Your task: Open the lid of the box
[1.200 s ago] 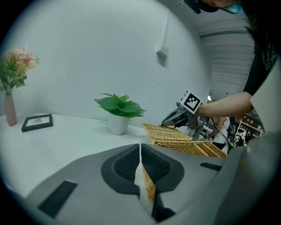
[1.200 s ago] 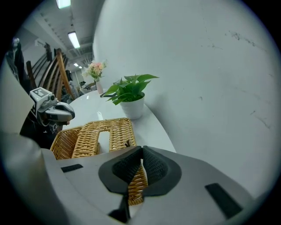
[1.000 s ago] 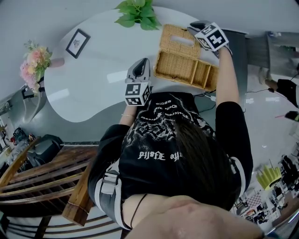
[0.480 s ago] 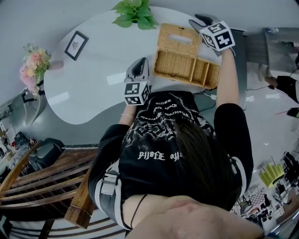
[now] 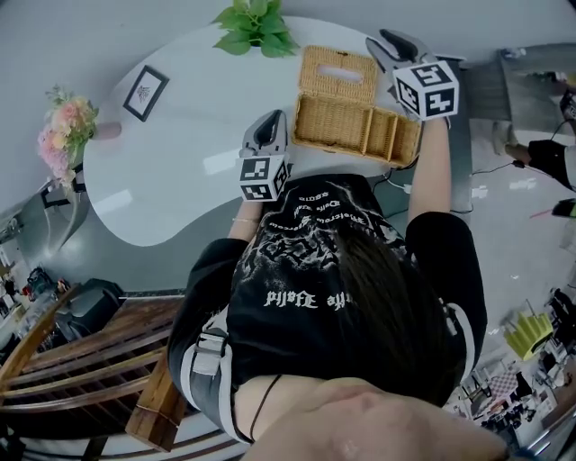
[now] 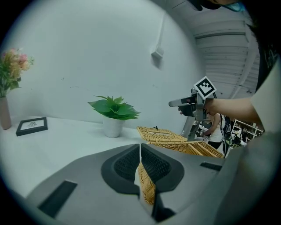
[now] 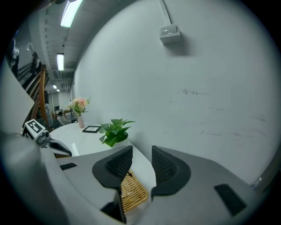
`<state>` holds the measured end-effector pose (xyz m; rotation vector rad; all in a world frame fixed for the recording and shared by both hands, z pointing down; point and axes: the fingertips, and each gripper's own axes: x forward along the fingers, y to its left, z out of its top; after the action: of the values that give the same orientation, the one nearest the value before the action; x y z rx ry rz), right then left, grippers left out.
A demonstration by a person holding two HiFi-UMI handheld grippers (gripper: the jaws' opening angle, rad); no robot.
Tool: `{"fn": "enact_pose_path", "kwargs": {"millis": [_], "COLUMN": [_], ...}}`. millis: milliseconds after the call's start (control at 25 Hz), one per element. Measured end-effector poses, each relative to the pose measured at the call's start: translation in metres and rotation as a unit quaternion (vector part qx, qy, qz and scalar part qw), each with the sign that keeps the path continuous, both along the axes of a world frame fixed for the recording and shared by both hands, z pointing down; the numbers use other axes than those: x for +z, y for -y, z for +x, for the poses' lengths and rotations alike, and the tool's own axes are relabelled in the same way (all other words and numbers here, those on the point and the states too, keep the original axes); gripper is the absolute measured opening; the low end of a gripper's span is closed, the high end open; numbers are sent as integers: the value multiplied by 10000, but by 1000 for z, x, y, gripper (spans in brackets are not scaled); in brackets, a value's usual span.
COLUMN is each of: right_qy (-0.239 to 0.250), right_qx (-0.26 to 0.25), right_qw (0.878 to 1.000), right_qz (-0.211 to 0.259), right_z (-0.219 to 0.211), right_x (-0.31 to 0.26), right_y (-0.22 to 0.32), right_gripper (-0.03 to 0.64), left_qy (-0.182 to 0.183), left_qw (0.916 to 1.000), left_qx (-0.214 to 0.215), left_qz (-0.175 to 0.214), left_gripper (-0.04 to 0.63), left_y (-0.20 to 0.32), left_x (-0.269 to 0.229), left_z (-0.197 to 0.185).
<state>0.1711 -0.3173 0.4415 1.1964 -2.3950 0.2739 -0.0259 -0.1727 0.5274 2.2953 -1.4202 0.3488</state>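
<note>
The wicker box (image 5: 360, 133) stands open. Its lid (image 5: 337, 74) is swung right back on its hinge and lies flat on the tabletop (image 5: 171, 171), inner face up, so the divided compartments are exposed. By that, the opening itself looks done. What is left, I judge, is only to draw the grippers clear.

The right gripper (image 5: 389, 41) is raised above the box's right end, towards the lid's side. Its jaws have just been opening and now stand wide, with nothing between them. In the right gripper view only a patch of wicker shows below the gap, beneath the jaws and untouched by them.

The left gripper (image 5: 273, 122) sits low, with the box's near left corner just off to the right of its jaws. These are drawn almost together, leaving a slit. A strip of wicker shows through the bottom of that slit, but the head view puts bare tabletop between jaws and box, so I take them to hold nothing.

Ahead of the left jaws stands a potted plant (image 5: 256, 22), and a framed picture (image 5: 148, 83) lies well off to their left.
</note>
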Motion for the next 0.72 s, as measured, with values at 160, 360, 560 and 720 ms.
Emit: {"fn": "enact_pose_path", "kwargs": {"millis": [160, 360, 560, 720], "right_qy": [58, 183, 330, 323], "right_qx": [134, 426, 652, 848], "right_qw": [9995, 9968, 9952, 9939], "right_qz": [276, 647, 658, 633], "right_z": [-1, -4, -10, -16], "right_x": [-17, -35, -29, -17], "right_y": [-17, -39, -56, -72], "right_gripper": [161, 158, 157, 156], "left_qy": [-50, -77, -97, -203], "left_qw": [9999, 9998, 9996, 9994], "left_qx": [50, 97, 206, 234], "left_qz": [93, 180, 147, 181], "left_gripper": [29, 29, 29, 29], "left_y": [-2, -2, -1, 1], "left_x": [-7, -15, -13, -15], "left_z": [0, -1, -1, 0]}}
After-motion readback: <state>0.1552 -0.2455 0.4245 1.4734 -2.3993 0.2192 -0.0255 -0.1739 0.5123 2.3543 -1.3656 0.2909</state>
